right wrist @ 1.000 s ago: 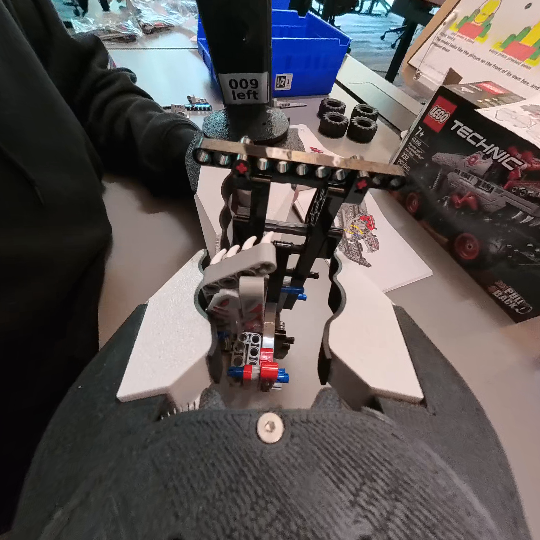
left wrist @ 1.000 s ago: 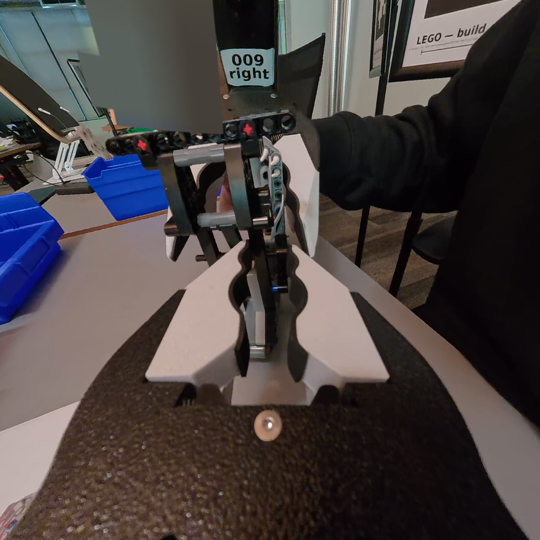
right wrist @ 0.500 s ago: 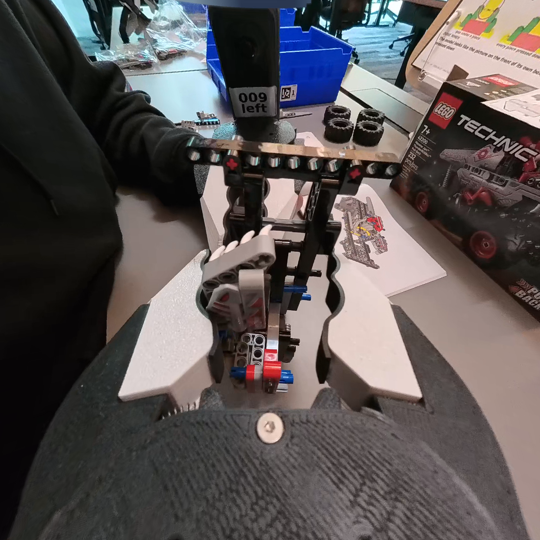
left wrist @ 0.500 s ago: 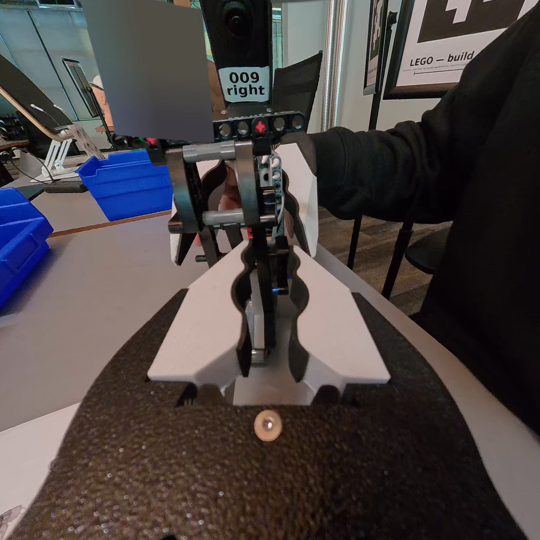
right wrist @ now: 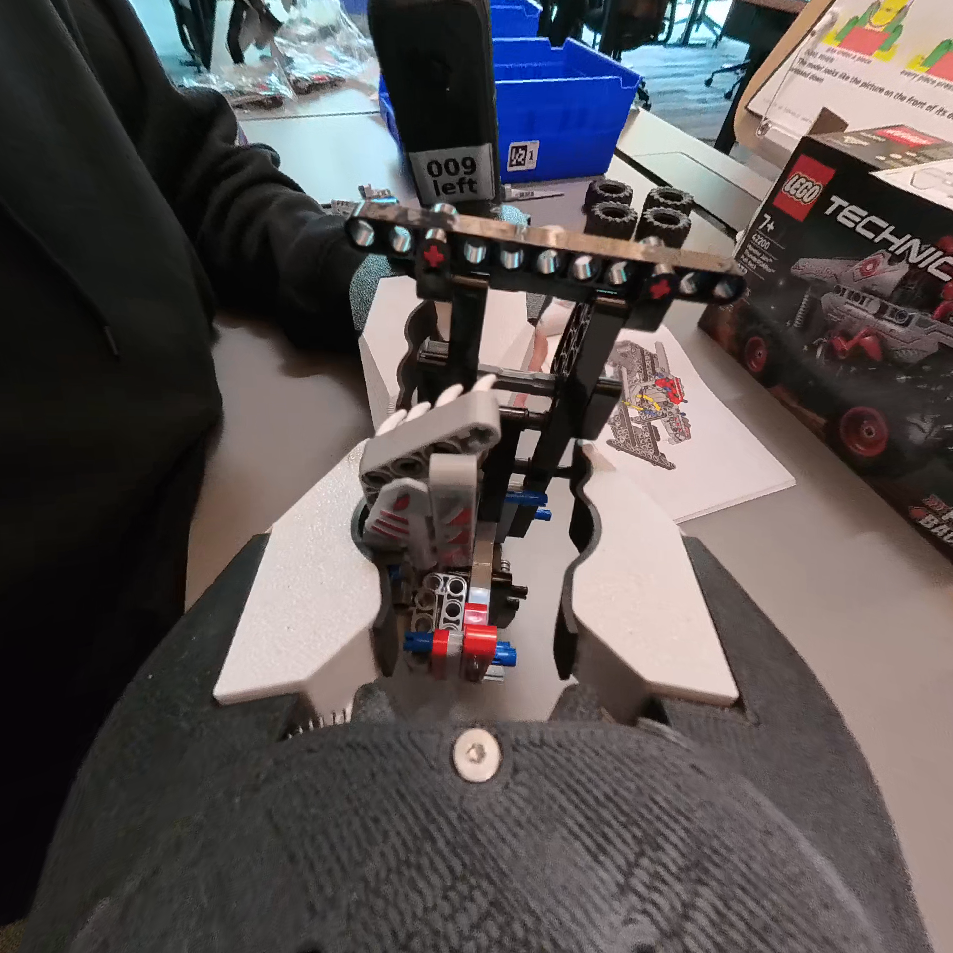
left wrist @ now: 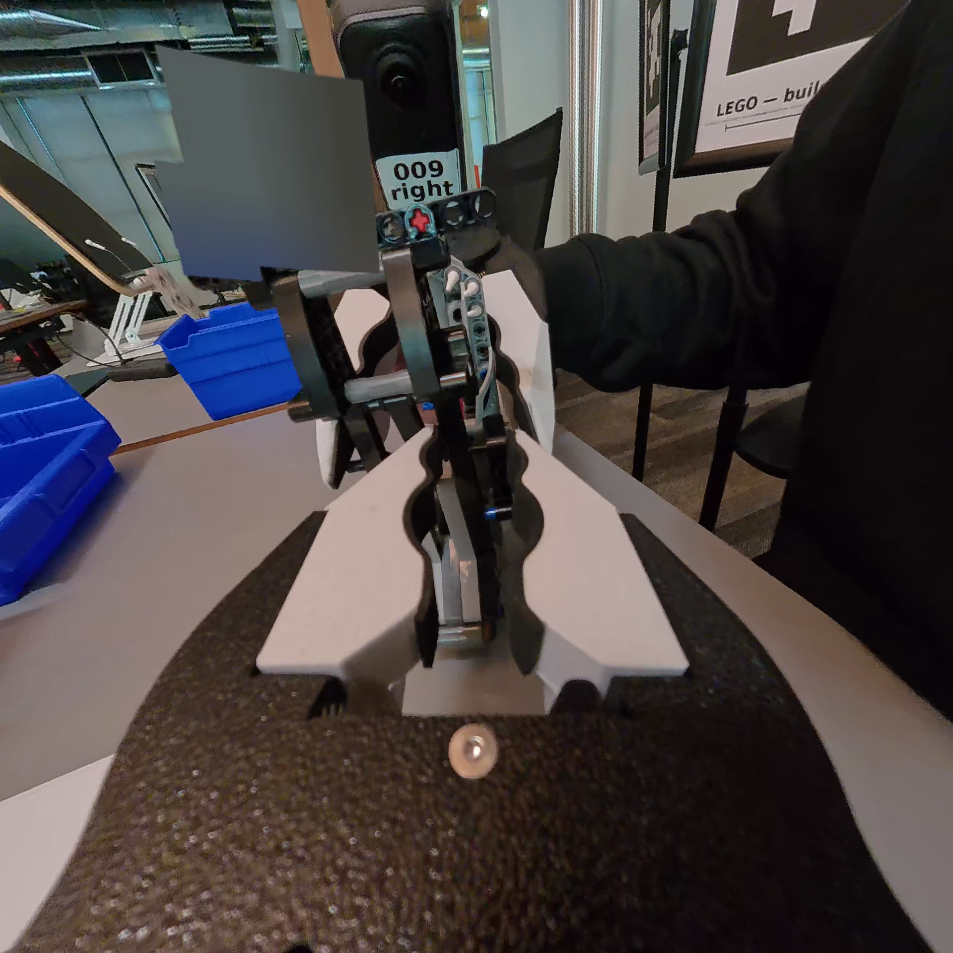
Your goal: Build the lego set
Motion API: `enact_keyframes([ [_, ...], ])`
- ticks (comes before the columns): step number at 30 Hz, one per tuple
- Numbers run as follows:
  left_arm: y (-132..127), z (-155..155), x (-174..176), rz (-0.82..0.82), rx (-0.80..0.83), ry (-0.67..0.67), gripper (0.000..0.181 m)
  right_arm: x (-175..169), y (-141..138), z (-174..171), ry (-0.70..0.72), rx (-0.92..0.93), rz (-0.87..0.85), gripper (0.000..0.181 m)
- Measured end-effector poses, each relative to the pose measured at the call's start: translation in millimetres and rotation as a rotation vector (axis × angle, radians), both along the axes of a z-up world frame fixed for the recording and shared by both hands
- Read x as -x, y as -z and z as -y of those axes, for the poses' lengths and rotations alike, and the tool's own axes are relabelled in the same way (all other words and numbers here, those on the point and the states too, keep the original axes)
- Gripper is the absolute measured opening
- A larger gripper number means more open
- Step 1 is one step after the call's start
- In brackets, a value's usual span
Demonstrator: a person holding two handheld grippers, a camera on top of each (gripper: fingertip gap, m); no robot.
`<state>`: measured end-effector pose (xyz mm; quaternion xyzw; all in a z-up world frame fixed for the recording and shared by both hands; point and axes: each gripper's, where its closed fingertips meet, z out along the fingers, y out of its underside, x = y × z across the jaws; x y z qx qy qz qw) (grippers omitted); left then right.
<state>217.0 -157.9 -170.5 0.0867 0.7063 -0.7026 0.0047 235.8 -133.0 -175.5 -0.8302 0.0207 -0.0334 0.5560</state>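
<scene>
Lego model [right wrist: 479,464], a half-built black frame with grey, red and blue parts, is held above the grey surface [right wrist: 825,593] between both claws. The left claw [left wrist: 466,464] is clamped on its thin black edge. The right claw [right wrist: 472,515] stands wider, its left finger [right wrist: 309,582] against the grey toothed part; whether it grips cannot be told. Each claw carries a white sticker with printed writing. The printed set box [right wrist: 851,319] stands at the right, an open instruction booklet [right wrist: 696,454] beside it, four black tyres [right wrist: 639,211] and a blue bin [right wrist: 557,103] beyond. Bare surface lies right of the claws.
</scene>
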Motion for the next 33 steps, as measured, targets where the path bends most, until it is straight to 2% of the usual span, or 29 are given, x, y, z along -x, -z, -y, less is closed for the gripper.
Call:
enact_keyframes([
  [11, 0.4, 1.0, -1.8, -0.08, 0.028, 0.048, 0.02, -0.6, -0.3, -1.0, -0.009, -0.036, -0.043, 0.067],
  [13, 0.9, 1.2, -2.5, -0.087, 0.023, 0.067, 0.014, -0.7, -0.8, -2.5, -0.019, -0.043, -0.036, 0.06],
  [17, 0.5, 3.9, -2.0, -0.028, 0.035, 0.037, 0.014, -0.7, -0.6, 2.1, -0.016, -0.001, 0.004, 0.062],
  [20, 0.0, 3.0, -2.0, 0.004, 0.033, 0.034, 0.015, 0.0, -1.8, 0.9, -0.016, -0.046, -0.001, 0.062],
  [25, -3.0, 1.2, -3.3, -0.029, 0.036, 0.035, 0.039, -2.6, 0.5, 8.0, 0.031, -0.057, -0.047, 0.084],
  [27, -9.9, -3.3, -6.0, -0.026, 0.037, 0.019, 0.04, -5.3, 1.3, 14.7, 0.063, -0.061, -0.06, 0.088],
  [30, -2.3, -8.6, -21.3, -0.031, -0.071, -0.071, 0.032, -5.3, 1.1, 21.5, 0.088, -0.086, -0.067, 0.081],
  [33, 20.8, -4.7, -14.3, -0.081, -0.247, -0.047, 0.031, -6.9, 4.2, 26.5, 0.116, -0.07, -0.045, 0.083],
])
